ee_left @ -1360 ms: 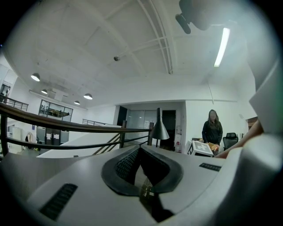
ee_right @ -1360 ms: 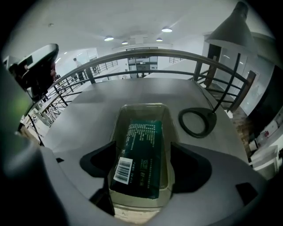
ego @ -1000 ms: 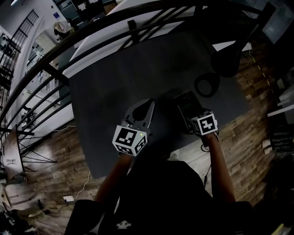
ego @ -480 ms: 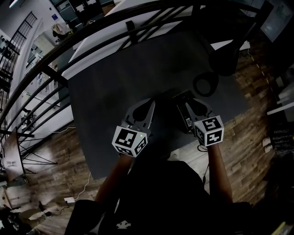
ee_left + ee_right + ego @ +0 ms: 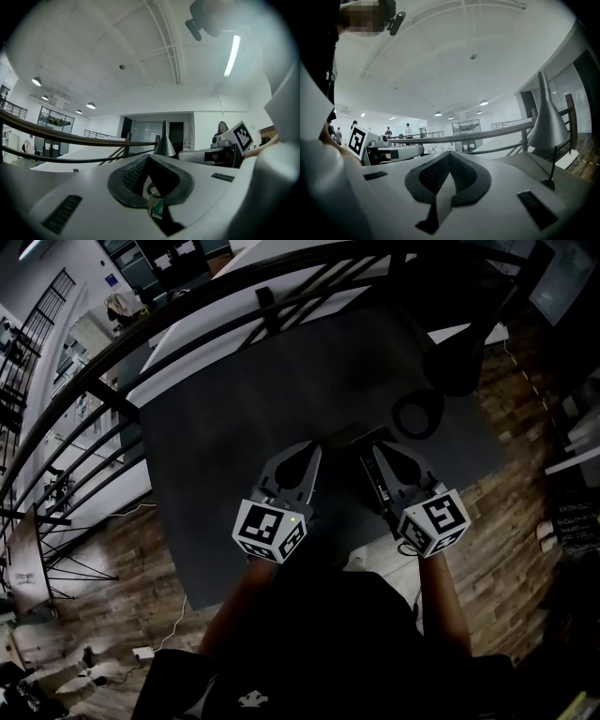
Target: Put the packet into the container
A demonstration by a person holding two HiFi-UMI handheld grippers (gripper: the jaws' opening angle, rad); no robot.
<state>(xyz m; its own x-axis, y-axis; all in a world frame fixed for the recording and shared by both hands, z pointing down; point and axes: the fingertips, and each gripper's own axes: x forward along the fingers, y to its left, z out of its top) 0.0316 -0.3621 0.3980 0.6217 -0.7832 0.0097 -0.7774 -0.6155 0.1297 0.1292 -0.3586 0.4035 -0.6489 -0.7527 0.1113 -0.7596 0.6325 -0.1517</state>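
Observation:
In the head view both grippers hover over the near part of a dark grey table. A dark box-like container lies on it between them, close against the right gripper. I cannot make out any packet in the dim picture. The right gripper's jaws are shut tip to tip with nothing between them, and it points up at the ceiling. The left gripper is also shut, tips together, tilted up and holding nothing.
A dark ring-shaped thing lies on the table beyond the right gripper. A cone-shaded lamp stands at the far right. A railing runs past the table's far side. The wooden floor lies below its near edge.
The right gripper's jaws have gone from wide open to shut, and it has drawn back towards me from the dark box, tilting upward. The left gripper has barely moved.

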